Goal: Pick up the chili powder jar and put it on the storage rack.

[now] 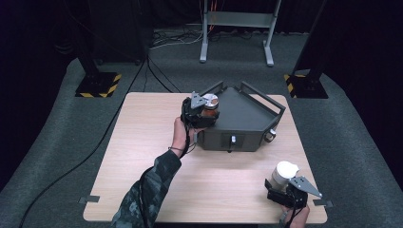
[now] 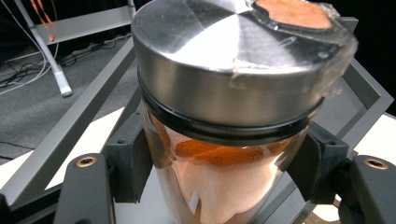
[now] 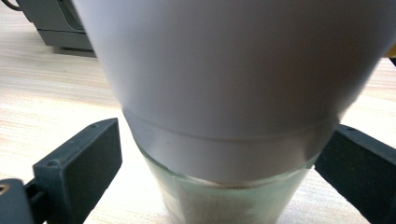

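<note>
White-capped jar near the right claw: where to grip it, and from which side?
Grip the white-capped jar on its clear glass body just under the cap, coming in level from the table's near edge, where the right claw already straddles it. The cap flares wider above, so a grip there could slip; the jar stands upright on the table.

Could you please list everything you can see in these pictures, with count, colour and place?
jar: 1, clear with steel lid, orange powder inside, held over the tray's left corner
shaker: 1, white top on clear glass, on the table at front right
tray: 1, dark grey with rails, at the table's far middle
table: 1, light wood, centre
stands: 2, black bases with yellow stripes, on the floor behind
frame: 1, grey metal, on the floor at back
left gripper: 1, black, clamped on the jar
right gripper: 1, black, jaws either side of the shaker, grip unclear
sleeve: 1, camouflage, lower left
</note>
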`<state>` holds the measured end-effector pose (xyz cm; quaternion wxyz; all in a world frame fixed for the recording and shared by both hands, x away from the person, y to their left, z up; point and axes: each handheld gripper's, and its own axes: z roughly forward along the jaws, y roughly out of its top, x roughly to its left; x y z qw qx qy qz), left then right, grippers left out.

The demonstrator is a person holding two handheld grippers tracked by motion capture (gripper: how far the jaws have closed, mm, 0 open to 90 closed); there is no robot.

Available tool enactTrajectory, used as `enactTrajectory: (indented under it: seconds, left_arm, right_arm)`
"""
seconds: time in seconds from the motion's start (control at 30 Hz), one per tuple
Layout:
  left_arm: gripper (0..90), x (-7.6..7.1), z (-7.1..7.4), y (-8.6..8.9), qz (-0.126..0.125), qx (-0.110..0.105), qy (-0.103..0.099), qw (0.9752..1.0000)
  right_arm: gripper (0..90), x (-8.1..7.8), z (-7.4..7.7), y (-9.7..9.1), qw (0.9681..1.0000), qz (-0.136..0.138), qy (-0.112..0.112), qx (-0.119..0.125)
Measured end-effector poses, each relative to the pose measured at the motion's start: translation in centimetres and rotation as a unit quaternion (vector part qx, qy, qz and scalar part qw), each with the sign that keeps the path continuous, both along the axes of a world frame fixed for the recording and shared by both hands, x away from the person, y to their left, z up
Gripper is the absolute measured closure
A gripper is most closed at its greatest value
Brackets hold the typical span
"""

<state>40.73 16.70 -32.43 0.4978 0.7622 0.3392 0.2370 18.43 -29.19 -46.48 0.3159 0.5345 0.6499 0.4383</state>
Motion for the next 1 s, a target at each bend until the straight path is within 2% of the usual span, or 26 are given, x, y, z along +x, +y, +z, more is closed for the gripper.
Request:
enactTrajectory:
  seconds: [1.0]
  left_arm:
    - [31.7,1.1,-1.1,-0.4,0.001,-0.001,0.021,0.9998]
  right_arm:
    - [0.1,0.0,0.0,-0.1,1.0000,0.000,0.000,0.001]
